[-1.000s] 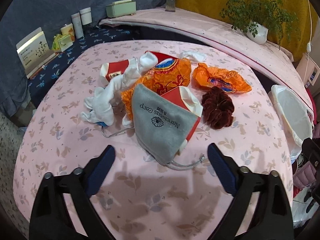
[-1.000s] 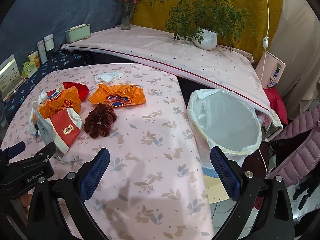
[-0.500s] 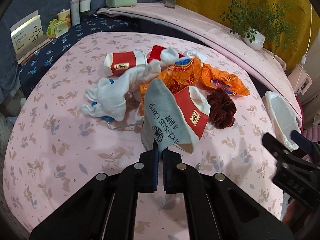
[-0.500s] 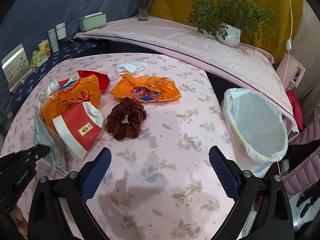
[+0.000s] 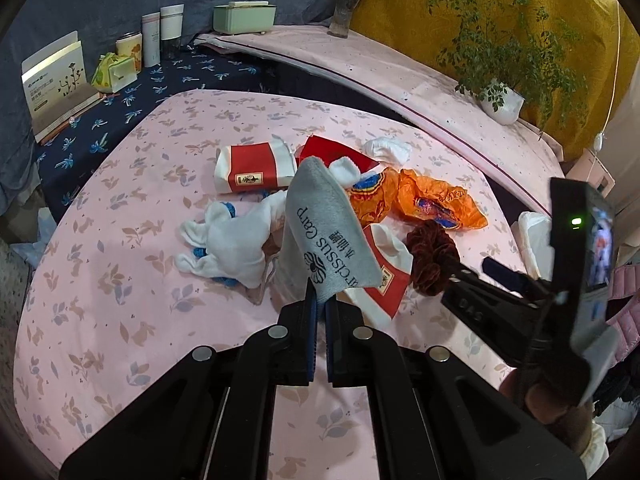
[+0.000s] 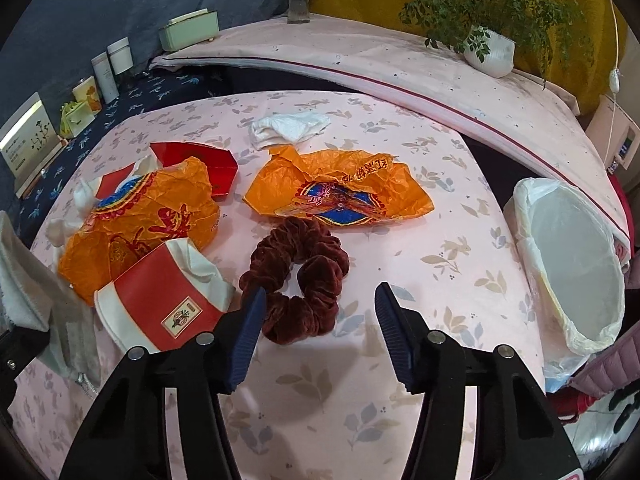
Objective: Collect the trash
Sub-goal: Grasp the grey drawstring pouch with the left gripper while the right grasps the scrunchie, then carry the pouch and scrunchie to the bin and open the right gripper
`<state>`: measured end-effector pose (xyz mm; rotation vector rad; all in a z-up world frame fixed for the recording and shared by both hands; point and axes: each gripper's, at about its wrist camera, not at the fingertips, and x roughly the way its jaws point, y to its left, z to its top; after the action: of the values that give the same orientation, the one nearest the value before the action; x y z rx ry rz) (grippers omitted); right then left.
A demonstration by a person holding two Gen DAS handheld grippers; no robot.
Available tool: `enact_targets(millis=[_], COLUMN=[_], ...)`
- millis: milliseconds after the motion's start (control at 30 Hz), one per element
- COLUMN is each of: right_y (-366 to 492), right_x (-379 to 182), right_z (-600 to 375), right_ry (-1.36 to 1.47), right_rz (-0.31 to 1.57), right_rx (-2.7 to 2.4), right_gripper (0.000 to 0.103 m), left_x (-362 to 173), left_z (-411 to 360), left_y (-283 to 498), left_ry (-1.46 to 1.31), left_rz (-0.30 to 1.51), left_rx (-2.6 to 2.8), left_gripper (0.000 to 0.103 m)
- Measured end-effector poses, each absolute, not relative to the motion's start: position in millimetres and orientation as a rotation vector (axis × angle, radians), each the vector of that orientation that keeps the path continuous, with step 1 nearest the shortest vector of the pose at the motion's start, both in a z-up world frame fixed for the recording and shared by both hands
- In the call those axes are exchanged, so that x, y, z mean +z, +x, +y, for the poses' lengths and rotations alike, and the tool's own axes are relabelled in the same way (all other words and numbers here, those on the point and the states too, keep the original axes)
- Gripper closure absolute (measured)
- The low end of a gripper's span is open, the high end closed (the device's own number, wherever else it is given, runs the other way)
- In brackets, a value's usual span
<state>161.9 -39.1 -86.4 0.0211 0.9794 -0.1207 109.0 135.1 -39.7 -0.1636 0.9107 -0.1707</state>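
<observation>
- At the bottom centre of the left wrist view, the left gripper [image 5: 319, 312] is clamped on the lower edge of a grey pouch [image 5: 326, 224], which stands up off the pink table [image 5: 120, 332].
- Low in the right wrist view, the right gripper [image 6: 320, 314] is half open and closing, with the near side of the maroon scrunchie [image 6: 298, 278] between its jaws; no pad presses it yet.
- Best to close squarely on the scrunchie's near loop, clear of the red-and-white carton [image 6: 160, 298].
- Beyond lie two orange wrappers [image 6: 340, 190], and one lined bin [image 6: 572, 264] at right.
</observation>
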Motion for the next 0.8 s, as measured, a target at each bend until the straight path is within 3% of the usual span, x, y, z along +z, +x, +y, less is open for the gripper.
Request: enact_targets(millis=[133, 433, 800], right_y=[172.2, 148.3, 83.5], right_x=[-105.4, -99.2, -63.1], right_z=[-38.0, -48.1, -96.0], right_ry=[0.036, 0.078, 0.139], right_rz=[1.018, 1.004, 0.926], right_rx=[-0.094, -0.052, -0.062], right_gripper=[0.074, 0.099, 0.099], left_x=[-40.5, -40.2, -22.0], left_z=[130.0, 112.8, 64.3], left_y=[114.0, 110.7, 85.7], left_ry=[-0.151, -0.120, -0.091], left_rz=[0.910, 0.919, 0.900], left_rx=[-0.165, -0.156, -0.217], left_gripper=[0.100, 0.100, 0.100])
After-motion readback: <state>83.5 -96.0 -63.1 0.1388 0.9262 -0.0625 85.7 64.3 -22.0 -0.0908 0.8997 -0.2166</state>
